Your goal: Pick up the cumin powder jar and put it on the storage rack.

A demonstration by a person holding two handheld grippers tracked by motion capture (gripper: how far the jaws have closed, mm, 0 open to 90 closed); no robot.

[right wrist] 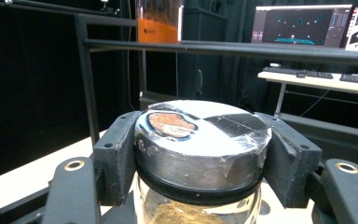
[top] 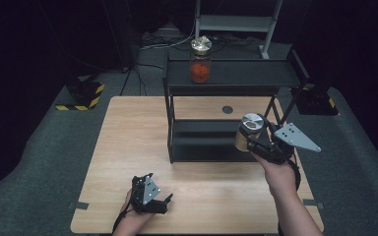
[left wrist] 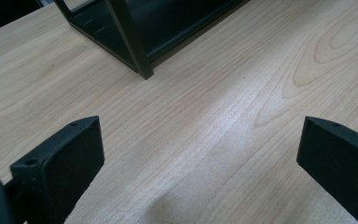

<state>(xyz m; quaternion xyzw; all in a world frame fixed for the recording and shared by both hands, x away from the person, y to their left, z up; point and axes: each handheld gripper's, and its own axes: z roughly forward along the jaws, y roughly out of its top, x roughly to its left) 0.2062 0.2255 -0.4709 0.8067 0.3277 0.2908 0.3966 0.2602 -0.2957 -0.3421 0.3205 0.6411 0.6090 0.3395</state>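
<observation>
Jaws of the left gripper [top: 169,199] stand wide apart over the table [top: 123,147], near the black shelf rack's [top: 170,132] front left leg. Right of it, the right gripper [top: 252,139] clamps a silver-lidded jar [top: 248,132] at the rack's front right corner.

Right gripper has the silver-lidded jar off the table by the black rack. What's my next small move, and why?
Probably lift it a little more, then ease it toward the rack's top shelf. The right gripper is shut on the jar at its lid, beside the rack and below that shelf, where the jar of orange contents stands with free space to its right. The left gripper rests open.
</observation>
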